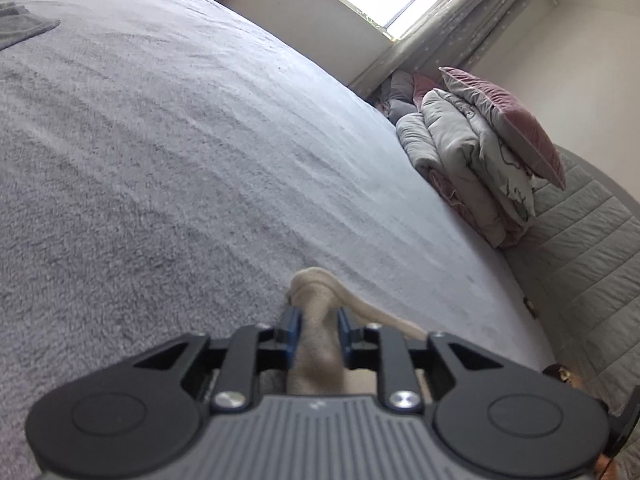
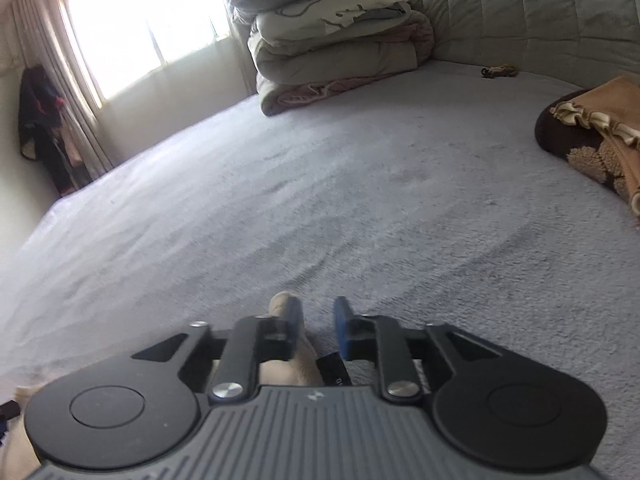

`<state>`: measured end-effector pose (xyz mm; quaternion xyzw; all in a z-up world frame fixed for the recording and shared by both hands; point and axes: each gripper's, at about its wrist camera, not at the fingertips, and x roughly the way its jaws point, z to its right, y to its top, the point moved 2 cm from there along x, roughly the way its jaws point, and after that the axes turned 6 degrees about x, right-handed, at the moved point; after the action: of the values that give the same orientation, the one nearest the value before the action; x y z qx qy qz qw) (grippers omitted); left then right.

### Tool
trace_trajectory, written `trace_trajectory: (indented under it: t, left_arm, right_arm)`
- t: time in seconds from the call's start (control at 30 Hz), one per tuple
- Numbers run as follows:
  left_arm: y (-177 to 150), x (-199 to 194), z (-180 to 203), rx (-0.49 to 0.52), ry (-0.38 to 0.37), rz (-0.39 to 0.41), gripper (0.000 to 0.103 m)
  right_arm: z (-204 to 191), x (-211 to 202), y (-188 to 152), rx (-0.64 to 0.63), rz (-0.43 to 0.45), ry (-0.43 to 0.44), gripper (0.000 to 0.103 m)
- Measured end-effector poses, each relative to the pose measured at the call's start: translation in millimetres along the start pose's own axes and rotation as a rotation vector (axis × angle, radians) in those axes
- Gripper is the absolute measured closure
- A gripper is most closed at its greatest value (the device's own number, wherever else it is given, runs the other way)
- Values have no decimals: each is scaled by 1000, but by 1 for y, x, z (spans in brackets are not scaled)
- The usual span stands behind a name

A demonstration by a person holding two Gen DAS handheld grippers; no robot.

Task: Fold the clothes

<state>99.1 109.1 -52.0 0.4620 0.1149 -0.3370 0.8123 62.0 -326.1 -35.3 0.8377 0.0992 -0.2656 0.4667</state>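
Observation:
A beige garment (image 1: 316,292) lies bunched on the grey fleece bed cover (image 1: 160,140). In the left wrist view a ridge of it stands up between the blue pads (image 1: 294,328) of my left gripper (image 1: 319,320). The fabric fills the narrow gap and touches both pads. In the right wrist view my right gripper (image 2: 319,320) rests low over the bed cover (image 2: 360,200) with its jaws slightly apart. Bare cover shows between them. The beige garment (image 2: 280,304) lies against the outer side of the left finger and runs back under the gripper body.
A stack of folded duvets (image 2: 332,48) with a pink pillow (image 1: 508,120) on top sits against the quilted headboard (image 2: 500,12). A brown and tan blanket (image 2: 592,136) lies at the right. A grey garment (image 1: 20,24) lies at the far left, and a small dark item (image 2: 498,72) near the headboard.

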Motion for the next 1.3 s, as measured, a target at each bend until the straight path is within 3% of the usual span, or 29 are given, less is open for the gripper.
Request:
trace_trajectory:
  t: [0.3,0.5,0.53,0.6,0.8,0.87,0.93,1.0,1.07,1.1,1.17,1.3]
  left_arm:
    - [-5,2,2,13,-7,-6,78]
    - [-6,0,3,31,-1,4,82]
    - [-7,-1,4,35,1,7,89]
    - [-7,-4,4,42,6,24,92]
    - [-5,-12,8,69,29,86,95]
    - [-6,-6,7,67,50,59,95]
    - [-7,1,3,50,64,19,95]
    - [-5,-2,4,46,71,22,93]
    - [-2,-6,6,44,78,33,86]
    - [-1,-9,6,43,81,39,83]
    - [2,-16,9,43,87,61,67]
    - [5,-36,31,104,50,130,58]
  right_arm:
    - [-6,-6,1,1,9,49,65]
    - [-11,2,-7,-47,-39,34,66]
    - [-13,3,-8,-60,-41,28,68]
    - [-16,4,-10,-86,-46,14,99]
    - [-20,-14,-3,-127,97,-42,99]
    - [-18,-10,-3,-138,91,-54,99]
    - [-14,0,-6,-129,29,-63,99]
    - [-13,7,-9,-127,-18,-67,95]
    - [-15,3,-9,-136,2,-80,91]
    - [-19,-2,-8,-148,27,-78,81]
    - [-28,-14,-8,-177,80,-69,66]
    - [-56,-31,-22,-240,80,38,64]
